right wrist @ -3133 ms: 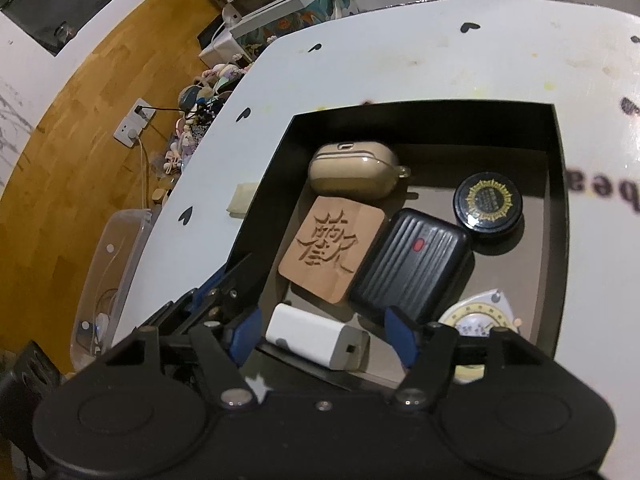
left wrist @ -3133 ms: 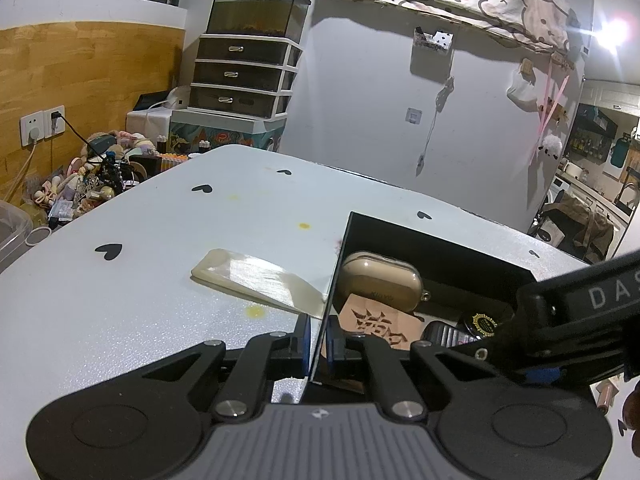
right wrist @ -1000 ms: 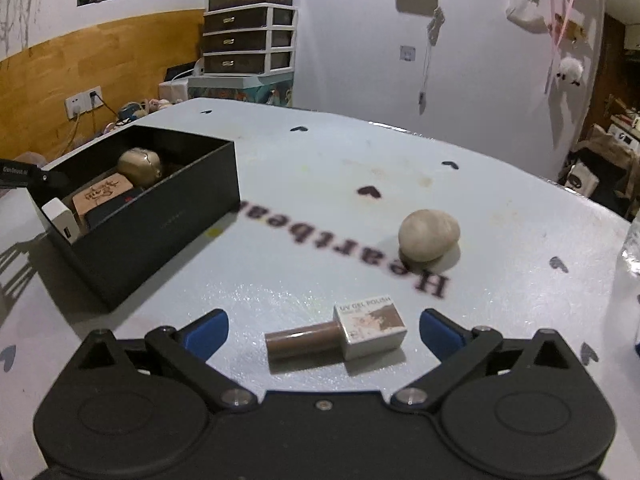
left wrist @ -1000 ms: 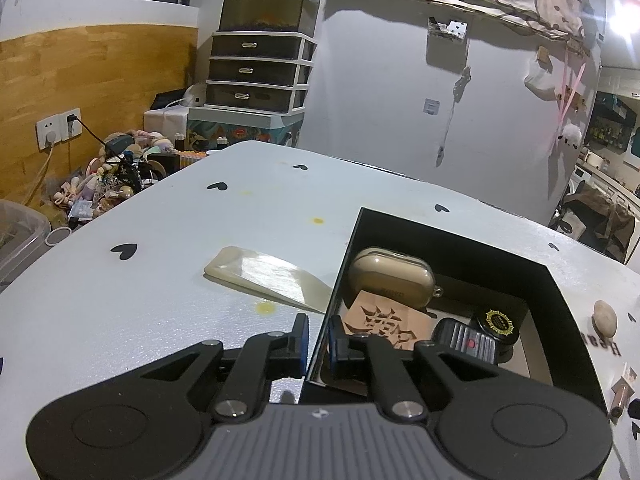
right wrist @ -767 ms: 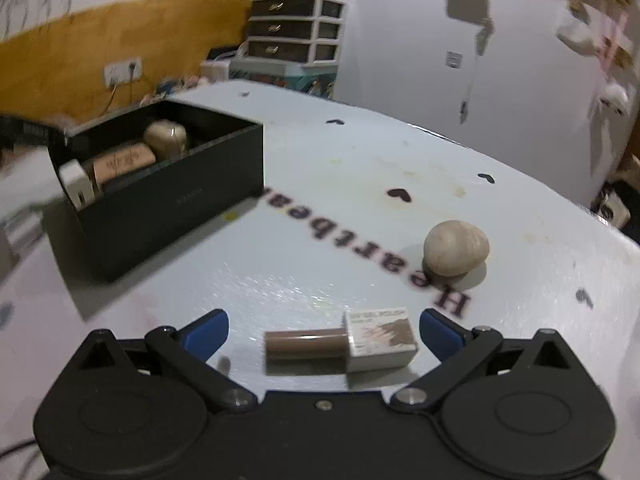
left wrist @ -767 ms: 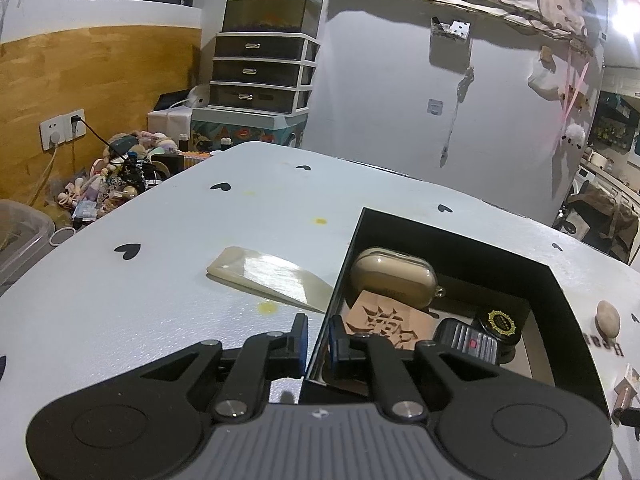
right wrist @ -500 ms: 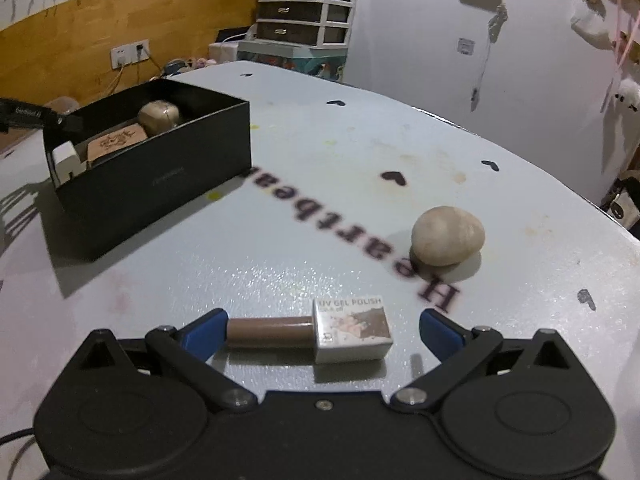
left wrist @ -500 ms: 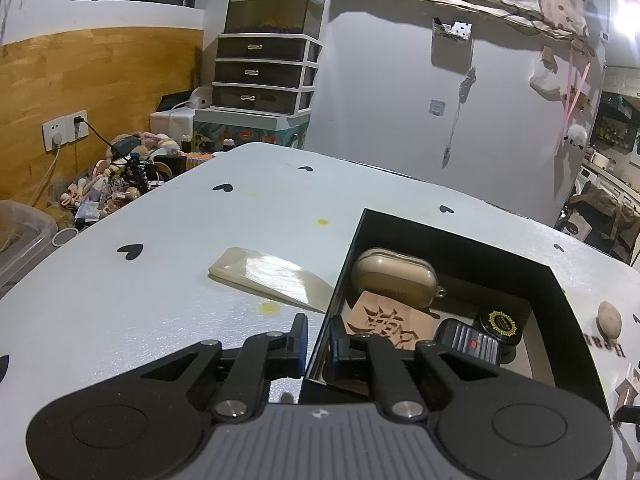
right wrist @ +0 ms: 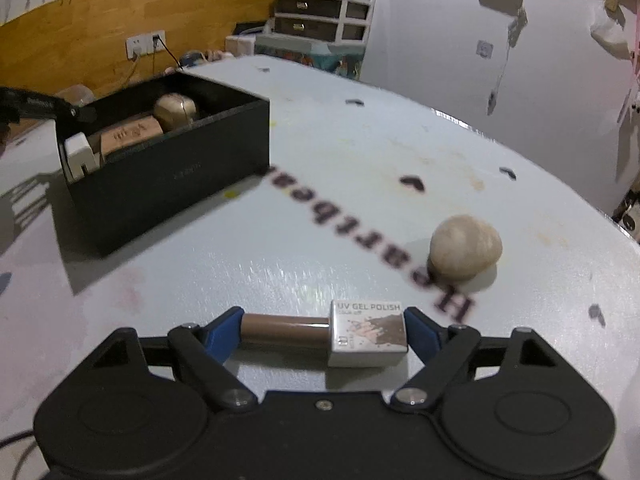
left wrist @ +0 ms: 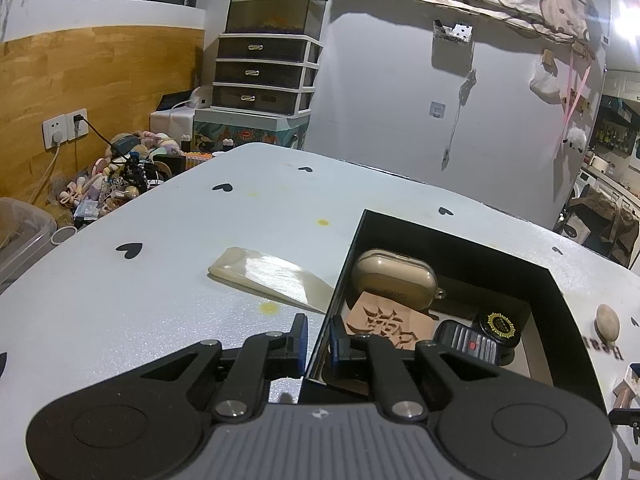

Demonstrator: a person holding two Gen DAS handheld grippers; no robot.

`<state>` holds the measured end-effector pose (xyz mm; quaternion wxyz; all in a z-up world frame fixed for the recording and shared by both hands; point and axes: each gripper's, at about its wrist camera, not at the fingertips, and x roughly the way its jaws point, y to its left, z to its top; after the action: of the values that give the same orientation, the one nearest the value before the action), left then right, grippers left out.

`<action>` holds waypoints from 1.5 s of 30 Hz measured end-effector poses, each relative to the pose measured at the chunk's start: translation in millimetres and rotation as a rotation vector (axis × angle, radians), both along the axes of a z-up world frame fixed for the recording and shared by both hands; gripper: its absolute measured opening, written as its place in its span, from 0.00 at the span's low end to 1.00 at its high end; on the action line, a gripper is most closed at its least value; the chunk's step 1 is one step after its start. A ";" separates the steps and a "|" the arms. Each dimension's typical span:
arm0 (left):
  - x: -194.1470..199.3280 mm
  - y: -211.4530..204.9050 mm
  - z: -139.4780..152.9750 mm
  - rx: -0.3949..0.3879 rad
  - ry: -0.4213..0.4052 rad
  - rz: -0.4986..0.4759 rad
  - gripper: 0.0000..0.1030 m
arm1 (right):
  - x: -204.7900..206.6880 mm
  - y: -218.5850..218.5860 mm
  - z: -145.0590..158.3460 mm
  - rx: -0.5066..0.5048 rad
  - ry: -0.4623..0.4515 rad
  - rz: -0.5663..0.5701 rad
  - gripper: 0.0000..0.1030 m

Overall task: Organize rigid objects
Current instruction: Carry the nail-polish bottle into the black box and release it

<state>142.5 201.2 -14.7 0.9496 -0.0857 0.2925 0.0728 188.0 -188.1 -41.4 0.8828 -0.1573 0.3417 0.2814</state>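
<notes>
A black open box (left wrist: 460,240) on the pale table holds a beige earbud case (left wrist: 394,278), a carved wooden tile (left wrist: 386,322), a dark ribbed power bank (left wrist: 468,344), a round black tin (left wrist: 500,326) and a white charger (right wrist: 80,156). My left gripper (left wrist: 319,340) is shut on the box's near left wall. A UV gel polish bottle (right wrist: 332,332) lies crosswise on the table. My right gripper (right wrist: 322,326) is closing on it, one pad touching the brown cap end and the other the white body. A beige stone (right wrist: 464,246) rests just beyond.
A flat cream card (left wrist: 272,274) lies on the table left of the box. Printed letters and black hearts mark the tabletop. A drawer tower (left wrist: 264,76) with a tank on top stands past the far edge, with floor clutter (left wrist: 116,184) at the left.
The right gripper left the box, came over the gel polish bottle and narrowed its jaws from wide open onto the bottle's ends. The left gripper kept its hold on the box wall.
</notes>
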 end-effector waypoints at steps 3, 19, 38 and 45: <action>0.0 0.1 0.0 0.001 0.000 0.000 0.11 | 0.5 7.4 20.4 0.039 -0.055 0.033 0.83; -3.8 1.1 1.2 -0.033 -0.036 -0.007 0.10 | -1.0 133.8 80.8 0.093 -0.092 0.450 0.84; -5.5 4.3 -0.7 -0.050 -0.055 -0.022 0.08 | 20.3 182.7 53.2 -0.136 0.077 0.333 0.84; -3.6 2.2 -0.1 -0.035 -0.051 -0.023 0.08 | 19.6 176.5 58.7 -0.112 0.072 0.311 0.89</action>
<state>138.9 203.3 -14.8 0.9560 -0.1007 0.2702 0.0546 207.6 -11.6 17.2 0.8056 -0.2471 0.3600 0.4004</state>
